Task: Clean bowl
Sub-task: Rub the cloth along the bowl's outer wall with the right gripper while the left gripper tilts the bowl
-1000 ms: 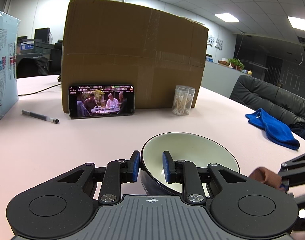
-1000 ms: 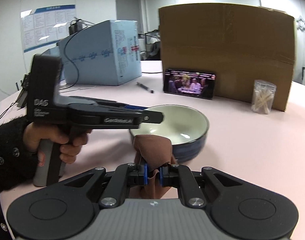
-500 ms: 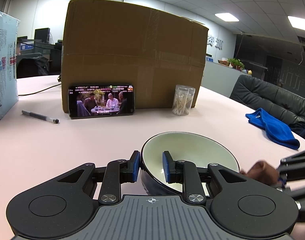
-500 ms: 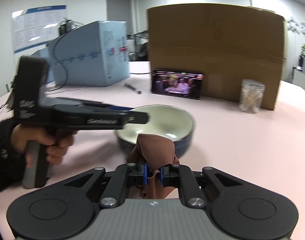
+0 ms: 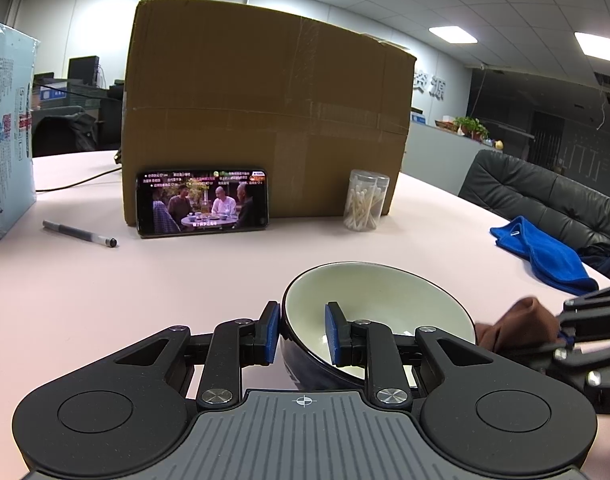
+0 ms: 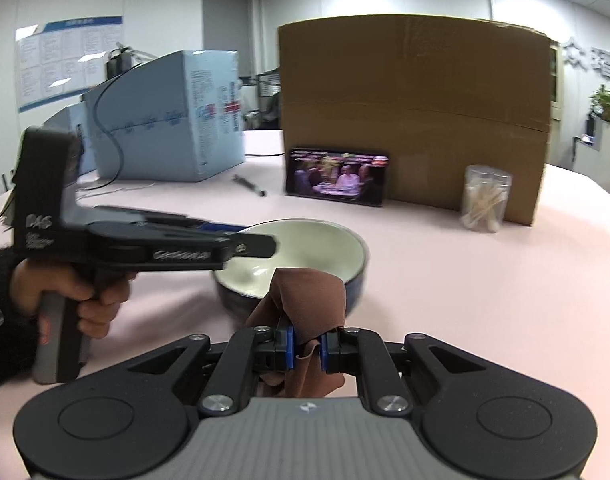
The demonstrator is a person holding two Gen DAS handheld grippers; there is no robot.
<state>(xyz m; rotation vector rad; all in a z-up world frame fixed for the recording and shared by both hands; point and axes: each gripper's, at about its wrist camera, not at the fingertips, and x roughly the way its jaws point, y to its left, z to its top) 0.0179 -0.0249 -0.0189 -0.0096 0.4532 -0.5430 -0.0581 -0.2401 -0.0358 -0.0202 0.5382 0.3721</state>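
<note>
The left gripper [image 5: 301, 332] clamps the bowl [image 5: 379, 304]'s near rim on the tabletop [image 5: 105, 300]; the right gripper [image 6: 305, 350] pinches a brown cloth [image 6: 305, 296]. Hard wiping could tip the bowl from that one-sided hold.

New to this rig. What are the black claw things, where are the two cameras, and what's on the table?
No robot here: a person holds a pistol-grip two-finger gripper in each hand, each with a fisheye camera looking along its fingers.

Left wrist view: the left gripper straddles the near rim of the bowl, one pad outside, one inside.

Right wrist view: the right gripper pinches a brown cloth near the bowl; the hand with the other gripper shows at its left.

On the table: a cardboard box, a phone playing video, a jar of cotton swabs, a pen, a blue cloth and a blue carton.
</note>
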